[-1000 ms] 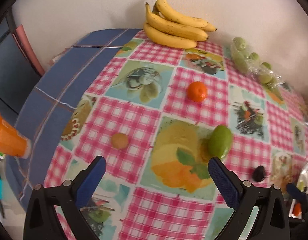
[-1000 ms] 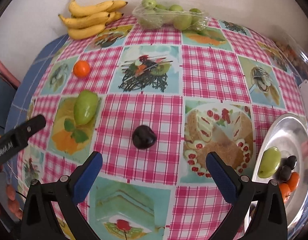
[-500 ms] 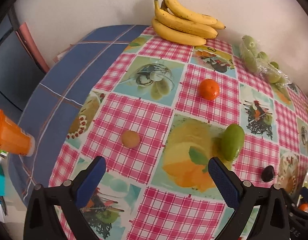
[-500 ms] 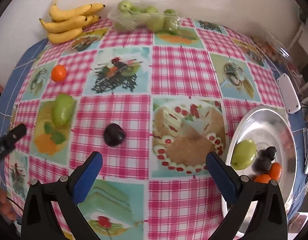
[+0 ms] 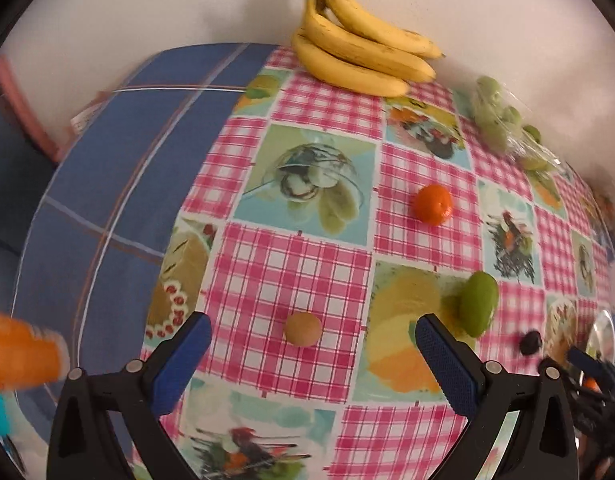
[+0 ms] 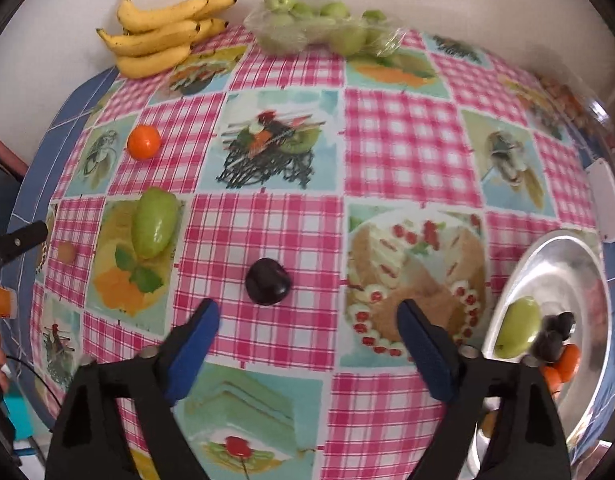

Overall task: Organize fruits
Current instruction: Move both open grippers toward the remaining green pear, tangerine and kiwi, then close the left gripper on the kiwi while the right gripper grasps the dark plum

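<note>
The left claw (image 5: 309, 354) gapes wide around a small tan fruit (image 5: 302, 329). The right claw (image 6: 307, 334) is spread before a dark plum (image 6: 267, 281).

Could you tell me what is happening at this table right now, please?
A person is sorting fruit with a hand-held tool in each hand. The left tool is open, lined up on a small tan fruit. The right tool is open just short of a dark plum. An orange and a green mango lie loose on the tablecloth. The metal bowl already holds several fruits.
</note>
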`<state>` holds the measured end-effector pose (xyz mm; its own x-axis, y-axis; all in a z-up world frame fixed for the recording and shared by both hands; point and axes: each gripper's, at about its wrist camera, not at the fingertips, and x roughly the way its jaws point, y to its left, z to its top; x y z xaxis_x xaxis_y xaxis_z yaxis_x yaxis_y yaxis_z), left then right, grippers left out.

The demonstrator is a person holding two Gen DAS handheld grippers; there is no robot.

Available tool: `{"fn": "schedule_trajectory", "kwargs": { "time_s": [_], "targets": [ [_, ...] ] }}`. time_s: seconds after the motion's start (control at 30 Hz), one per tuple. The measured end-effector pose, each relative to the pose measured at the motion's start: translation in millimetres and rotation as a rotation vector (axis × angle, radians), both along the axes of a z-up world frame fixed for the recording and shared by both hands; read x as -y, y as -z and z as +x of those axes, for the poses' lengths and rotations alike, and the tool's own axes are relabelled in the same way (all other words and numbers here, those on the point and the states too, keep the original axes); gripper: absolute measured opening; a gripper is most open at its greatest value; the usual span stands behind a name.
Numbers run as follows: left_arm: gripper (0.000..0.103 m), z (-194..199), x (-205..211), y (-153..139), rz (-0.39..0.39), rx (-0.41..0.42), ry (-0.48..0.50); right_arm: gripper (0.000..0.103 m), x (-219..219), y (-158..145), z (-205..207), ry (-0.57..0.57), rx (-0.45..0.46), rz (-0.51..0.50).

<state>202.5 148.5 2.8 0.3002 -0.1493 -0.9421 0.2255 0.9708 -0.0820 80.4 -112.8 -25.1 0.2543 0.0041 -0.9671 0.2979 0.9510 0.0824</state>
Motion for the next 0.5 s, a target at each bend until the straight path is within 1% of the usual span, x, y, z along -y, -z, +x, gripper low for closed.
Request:
{"fn": "schedule_trajectory", "kwargs": {
  "time_s": [0.03, 0.13, 0.17, 0.23, 0.27, 0.33, 0.37, 0.4, 0.43, 0.5],
  "targets": [
    [0.103, 2.8, -0.6, 0.6, -0.001, -0.016, 0.021, 0.073, -0.8, 3.2, 1.2, -0.002, -0.008, 0.01],
    [0.103, 8.4, 1.0, 5.5, 0.045, -0.05, 0.046, 0.068, -2.4, 11.9, 4.7, -0.002, -0.031, 0.022],
    [0.103, 9.5, 2.1, 8.2, 0.055, -0.06, 0.052, 0.063, -2.7, 13.7, 6.0, -0.001, -0.037, 0.027],
    [0.102, 9.8, 1.6, 13.8, 0.054, -0.075, 0.053, 0.057, -2.6, 16.5, 9.6, 0.002, -0.042, 0.054],
    [0.101, 11.6, 0.9, 16.9, 0.043, -0.086, 0.047, 0.056, -1.7, 18.4, 12.7, 0.006, -0.046, 0.063],
    [0.096, 14.5, -1.1, 23.2, 0.009, -0.115, 0.028, 0.055, -1.4, 19.1, 15.2, 0.009, -0.047, 0.066],
    [0.09, 15.8, -1.4, 26.7, -0.006, -0.131, 0.026, 0.052, -1.5, 19.6, 16.6, 0.01, -0.048, 0.068],
    [0.088, 16.8, -1.4, 32.0, -0.014, -0.151, 0.024, 0.049, -1.5, 20.0, 17.5, 0.011, -0.049, 0.071],
    [0.083, 18.0, -1.2, 36.1, -0.013, -0.162, 0.02, 0.045, -1.4, 20.7, 18.9, 0.011, -0.05, 0.081],
    [0.075, 18.8, -1.4, 41.3, -0.019, -0.175, 0.015, 0.044, -0.5, 22.4, 24.2, 0.017, -0.05, 0.093]
  ]
}}
